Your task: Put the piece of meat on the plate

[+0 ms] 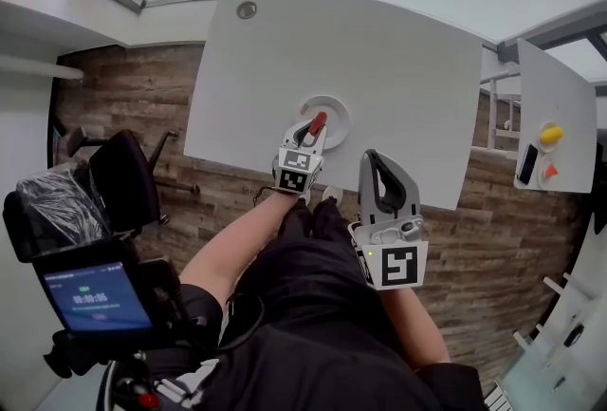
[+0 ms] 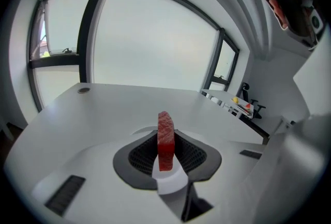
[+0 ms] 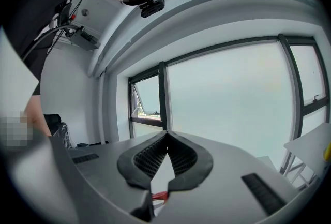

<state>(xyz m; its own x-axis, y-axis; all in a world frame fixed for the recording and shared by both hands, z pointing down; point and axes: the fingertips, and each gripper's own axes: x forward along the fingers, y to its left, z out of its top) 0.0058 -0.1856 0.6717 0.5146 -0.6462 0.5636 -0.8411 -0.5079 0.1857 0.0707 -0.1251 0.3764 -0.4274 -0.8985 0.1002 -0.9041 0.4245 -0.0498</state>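
You worked in an office-like room: a white desk (image 1: 379, 67) filled the head view's centre, a black chair (image 1: 123, 181) stood at left, a second desk (image 1: 560, 96) at right, large windows (image 2: 150, 42) beyond.

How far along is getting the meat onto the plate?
Done: the left gripper has the piece of meat pinched. In hand: the meat is over the plate. Left: set it down and let go. The right gripper is shut and empty.

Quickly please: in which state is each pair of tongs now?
Left tongs: closed on the red flat piece of meat.
Right tongs: closed, holding nothing.
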